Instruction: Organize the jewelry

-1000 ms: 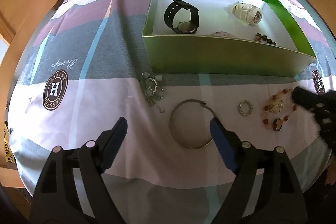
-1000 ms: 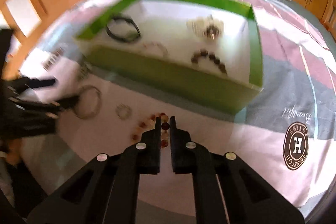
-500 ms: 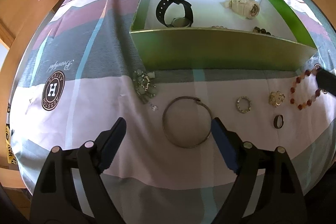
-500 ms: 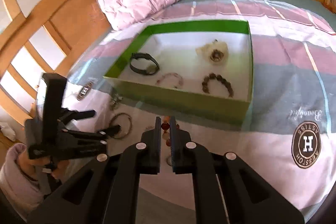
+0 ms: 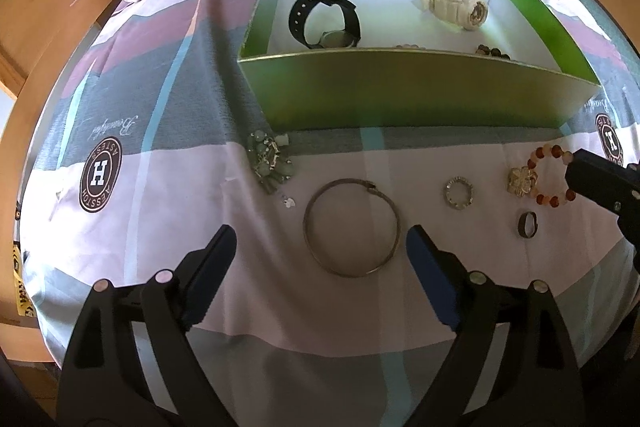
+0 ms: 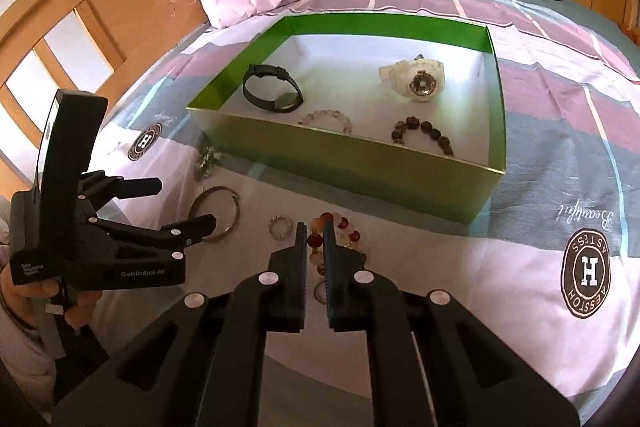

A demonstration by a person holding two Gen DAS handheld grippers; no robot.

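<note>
The bedsheet point(image 6: 540, 131) carries round dark badges point(image 6: 586, 275) with a white "H" ringed by letters that seem to read "AESSTON", and cursive "Beautiful" point(image 6: 585, 215) beside them. The left gripper point(image 6: 182, 205) body bears "GenRobot.AI"; smaller print beside it stays illegible.

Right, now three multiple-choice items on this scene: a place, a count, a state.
1. Where is the silver bangle? A in the green box; B on the bedspread before it; C on a shelf.
2. How many watches are in the box? A one; B four; C two.
3. The right hand-held gripper is: A shut on the red bead bracelet; B wide open; C out of view.
B: it lies outside the box wall. C: one black watch, one white watch. A: beads sit pinched in its closed jaws.
</note>
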